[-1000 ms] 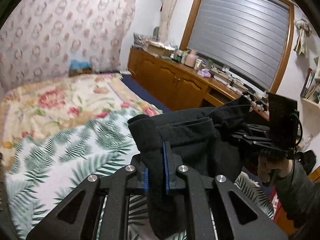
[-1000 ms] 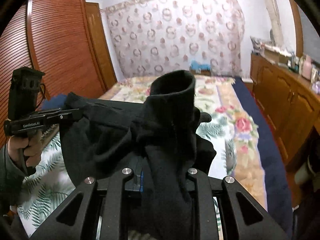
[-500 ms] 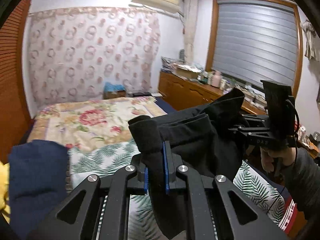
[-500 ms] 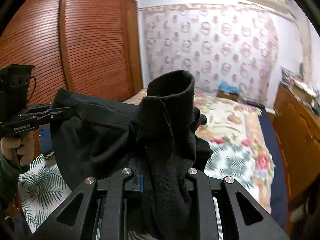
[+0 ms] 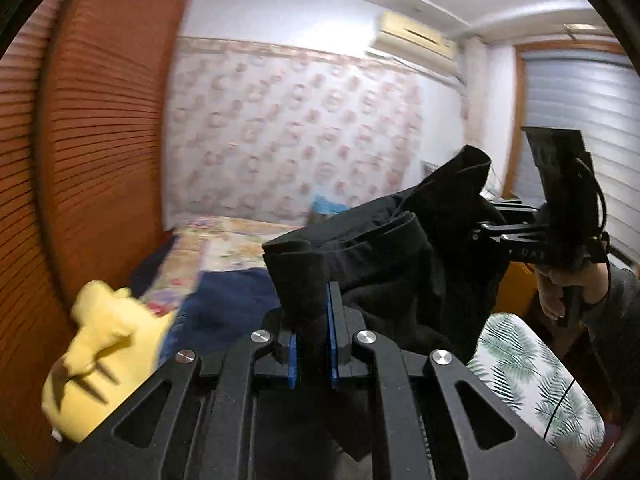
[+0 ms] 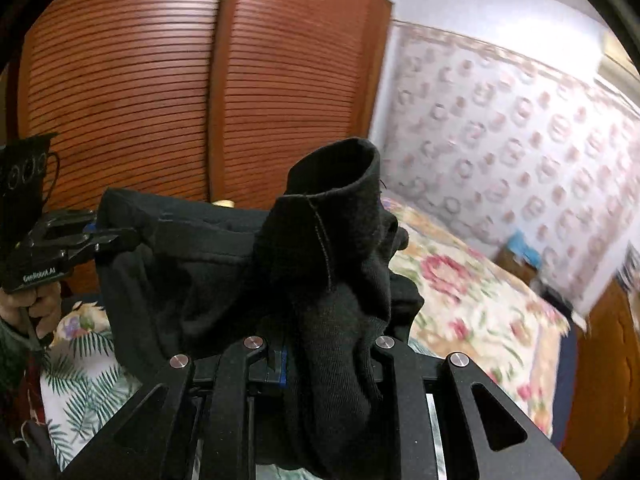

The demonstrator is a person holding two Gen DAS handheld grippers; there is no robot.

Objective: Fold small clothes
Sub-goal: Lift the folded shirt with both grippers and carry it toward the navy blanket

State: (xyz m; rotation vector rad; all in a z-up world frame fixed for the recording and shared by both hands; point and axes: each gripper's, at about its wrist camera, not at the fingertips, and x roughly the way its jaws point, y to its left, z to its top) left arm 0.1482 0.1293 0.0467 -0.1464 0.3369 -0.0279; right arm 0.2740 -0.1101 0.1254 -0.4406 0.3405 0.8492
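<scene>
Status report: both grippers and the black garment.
Left gripper and right gripper both shut on black garment. Garment held aloft between them. Nothing in the way.

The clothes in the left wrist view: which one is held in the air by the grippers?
The black knit garment: the left gripper and right gripper both clamp it. The yellow garment and dark blue garment lie unheld below.

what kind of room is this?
A home bedroom, most likely: a bed with floral bedding, a louvered wooden wardrobe beside it, and a wall air conditioner.
</scene>
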